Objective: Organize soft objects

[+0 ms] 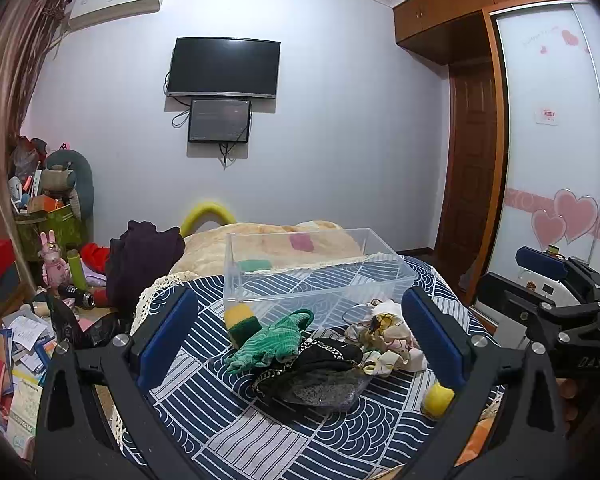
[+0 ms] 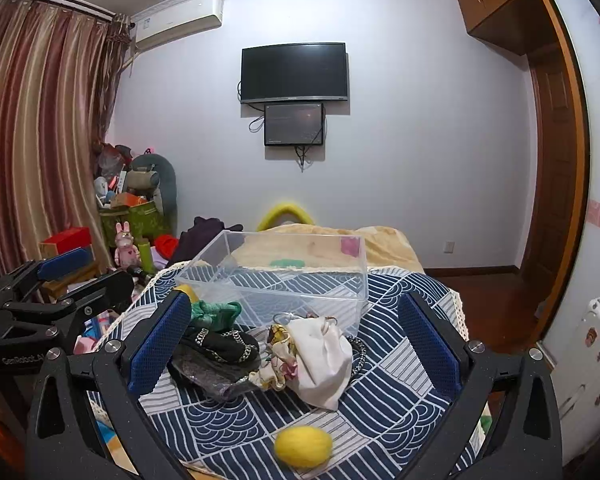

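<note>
Both grippers wide open, nothing held: left gripper (image 1: 300, 336), right gripper (image 2: 296, 344). Soft pile on patterned cloth (image 2: 400, 364) just in front of clear bin (image 2: 284, 280); bin looks empty. Suggest right takes white pouch (image 2: 324, 356) by bunched top, lifts over near wall w/o snagging cord.
</note>
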Motion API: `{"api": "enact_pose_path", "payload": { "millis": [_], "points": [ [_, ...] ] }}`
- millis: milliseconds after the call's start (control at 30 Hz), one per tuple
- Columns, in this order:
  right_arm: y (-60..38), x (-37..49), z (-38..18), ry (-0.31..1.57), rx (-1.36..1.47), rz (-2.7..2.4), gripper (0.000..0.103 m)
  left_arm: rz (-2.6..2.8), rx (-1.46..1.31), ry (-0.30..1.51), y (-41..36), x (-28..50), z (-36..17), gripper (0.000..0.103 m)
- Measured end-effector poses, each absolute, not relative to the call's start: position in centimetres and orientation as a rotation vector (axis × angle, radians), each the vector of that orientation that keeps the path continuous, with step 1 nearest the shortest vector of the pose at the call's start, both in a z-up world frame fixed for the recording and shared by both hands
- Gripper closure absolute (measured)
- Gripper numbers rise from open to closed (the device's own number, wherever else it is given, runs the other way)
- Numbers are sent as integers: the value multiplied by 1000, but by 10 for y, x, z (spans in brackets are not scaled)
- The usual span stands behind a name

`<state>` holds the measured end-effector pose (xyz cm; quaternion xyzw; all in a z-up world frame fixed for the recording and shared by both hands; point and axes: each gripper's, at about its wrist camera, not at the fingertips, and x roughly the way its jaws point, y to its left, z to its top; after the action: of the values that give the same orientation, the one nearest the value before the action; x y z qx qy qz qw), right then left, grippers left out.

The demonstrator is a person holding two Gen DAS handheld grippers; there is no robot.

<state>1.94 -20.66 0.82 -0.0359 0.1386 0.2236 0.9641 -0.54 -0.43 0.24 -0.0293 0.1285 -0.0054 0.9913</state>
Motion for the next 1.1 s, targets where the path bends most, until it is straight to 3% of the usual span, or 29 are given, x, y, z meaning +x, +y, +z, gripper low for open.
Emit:
{"api": "enact_pose_path", "payload": {
  "millis": [1100],
  "points": [
    [-206, 23, 5, 310, -77, 451, 0, -18, -61, 272, -7, -4, -4, 0]
  ]
}}
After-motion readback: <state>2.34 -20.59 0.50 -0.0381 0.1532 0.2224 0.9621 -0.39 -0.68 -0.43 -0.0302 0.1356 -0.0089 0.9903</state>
